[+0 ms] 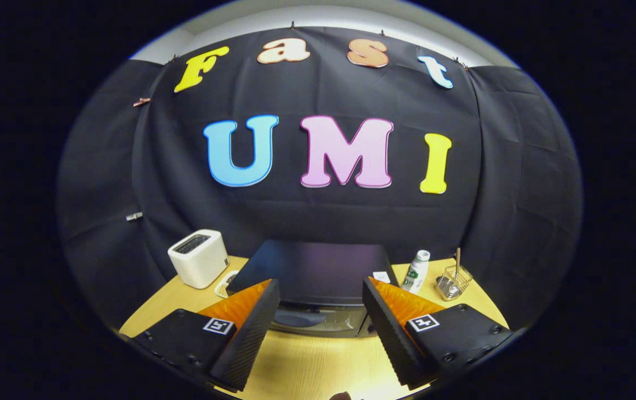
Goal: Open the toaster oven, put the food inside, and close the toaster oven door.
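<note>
My tongs [320, 297] stand wide apart, gripping nothing, above the worktop [306, 364]. The toaster oven [312, 278] sits at twelve o'clock just beyond the fingertips, door seemingly shut. Coming in this high, I risk striking its top. The bottle [416, 270] at two o'clock could topple.

A: Your gripper [320, 311] fingers cover both lower corners of the toaster oven [312, 278]; its door shows only partly.

B: And the plate [225, 284]?

A: Mostly hidden behind the white toaster [199, 257] and oven; you can't tell its contents.
</note>
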Motion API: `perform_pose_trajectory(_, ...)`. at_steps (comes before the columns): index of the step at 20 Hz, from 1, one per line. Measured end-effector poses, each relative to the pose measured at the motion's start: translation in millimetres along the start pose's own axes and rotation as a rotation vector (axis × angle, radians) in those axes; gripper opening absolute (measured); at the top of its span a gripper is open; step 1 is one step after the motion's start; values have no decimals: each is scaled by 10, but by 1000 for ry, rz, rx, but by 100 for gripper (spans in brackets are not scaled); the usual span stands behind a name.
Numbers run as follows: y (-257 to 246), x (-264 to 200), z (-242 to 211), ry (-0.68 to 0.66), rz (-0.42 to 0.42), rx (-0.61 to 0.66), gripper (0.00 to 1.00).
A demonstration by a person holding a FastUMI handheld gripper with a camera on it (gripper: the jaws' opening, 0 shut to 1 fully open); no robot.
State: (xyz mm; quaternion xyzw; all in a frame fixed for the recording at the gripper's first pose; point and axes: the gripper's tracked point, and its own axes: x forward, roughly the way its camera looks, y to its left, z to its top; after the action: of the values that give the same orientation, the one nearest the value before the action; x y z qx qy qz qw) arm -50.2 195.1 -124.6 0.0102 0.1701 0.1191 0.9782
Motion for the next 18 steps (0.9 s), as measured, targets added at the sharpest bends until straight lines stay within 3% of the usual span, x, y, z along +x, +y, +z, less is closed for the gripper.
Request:
perform_pose_trajectory(8,-490,-333,1058,-196,-12,-19,97)
perform_pose_trajectory(18,-1181,-514,1389,-246,-104,-9,97)
